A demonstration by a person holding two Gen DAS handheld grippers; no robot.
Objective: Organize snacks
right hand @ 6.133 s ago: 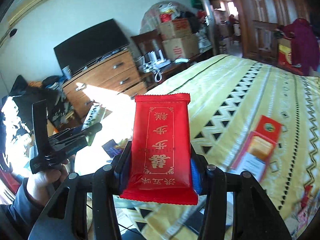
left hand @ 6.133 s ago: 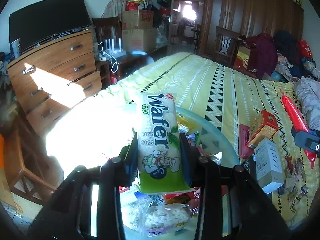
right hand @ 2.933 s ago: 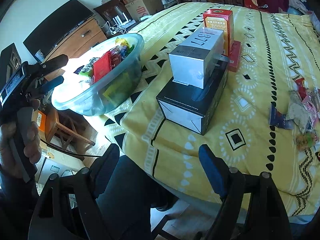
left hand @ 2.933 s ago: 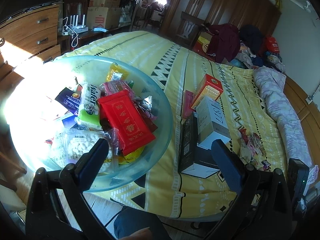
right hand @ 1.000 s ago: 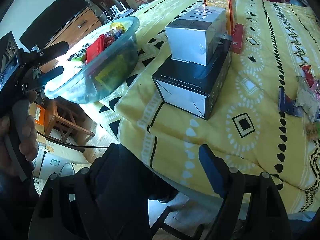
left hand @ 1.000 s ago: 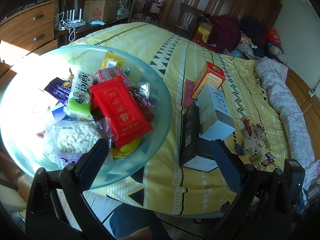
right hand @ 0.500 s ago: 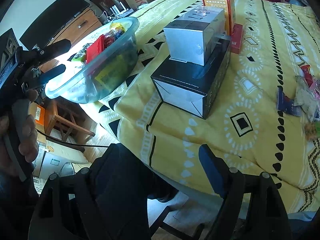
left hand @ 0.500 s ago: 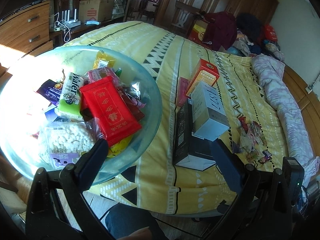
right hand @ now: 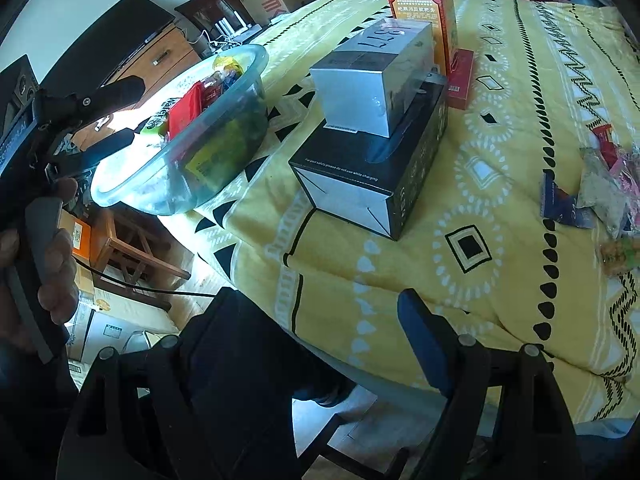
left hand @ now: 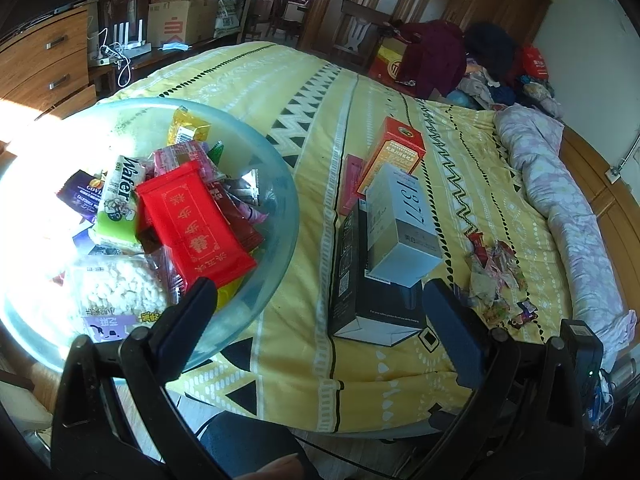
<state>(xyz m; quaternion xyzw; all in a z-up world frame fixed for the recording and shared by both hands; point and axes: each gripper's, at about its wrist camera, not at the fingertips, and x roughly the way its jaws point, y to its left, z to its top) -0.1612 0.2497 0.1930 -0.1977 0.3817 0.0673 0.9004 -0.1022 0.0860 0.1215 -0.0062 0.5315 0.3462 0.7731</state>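
Note:
A clear glass bowl [left hand: 280,196] on the bed's near-left corner holds several snacks: a red packet [left hand: 192,224], a green Wafer packet [left hand: 120,208], a bag of white puffs [left hand: 120,292]. The bowl also shows in the right wrist view [right hand: 224,160]. My left gripper [left hand: 320,312] is open and empty, above the bed edge just right of the bowl. My right gripper [right hand: 304,332] is open and empty, below the bed's front edge. A loose pile of small snack wrappers [left hand: 496,276] lies on the bed at right, also seen in the right wrist view [right hand: 604,188].
A grey box [left hand: 400,228] sits on a black box [left hand: 352,280] mid-bed, with an orange box [left hand: 396,156] and a flat red box [right hand: 460,76] behind. A rolled purple quilt [left hand: 560,200] lies at right. A wooden dresser [left hand: 44,64] and stool [right hand: 132,240] stand left.
Earlier each gripper held a packet, the Wafer and the red one; both now lie in the bowl and the grippers are open. In the last second both views shifted only slightly.

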